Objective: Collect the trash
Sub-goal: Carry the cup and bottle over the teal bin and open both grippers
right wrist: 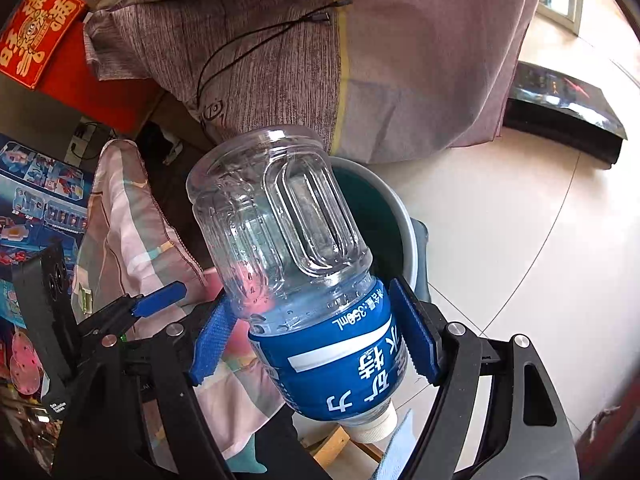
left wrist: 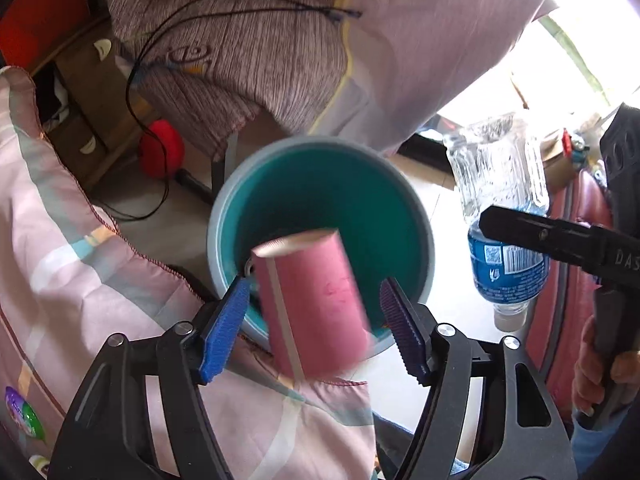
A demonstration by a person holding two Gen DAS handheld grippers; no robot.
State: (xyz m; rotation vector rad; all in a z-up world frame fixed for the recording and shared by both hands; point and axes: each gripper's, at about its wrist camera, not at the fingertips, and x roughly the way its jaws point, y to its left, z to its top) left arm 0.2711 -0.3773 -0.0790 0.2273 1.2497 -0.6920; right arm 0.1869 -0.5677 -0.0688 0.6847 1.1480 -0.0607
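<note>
Bottle [right wrist: 296,264] clamped in right hand-held gripper [right wrist: 312,332]; blurred pink cup [left wrist: 310,304] loose between left's [left wrist: 316,324] spread pads.

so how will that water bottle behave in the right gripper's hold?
The water bottle looks nearly empty, so probably light. Its clear ribbed walls likely flex under the pads. Held cap-down by the smooth label between the right gripper jaws, it may slip.

My pads [left wrist: 224,332] are blue. Pink cup [left wrist: 312,304]; teal bin [left wrist: 320,208] (grey rim); clear bottle [right wrist: 296,264], blue label; pink-checked quilt [left wrist: 80,280].
</note>
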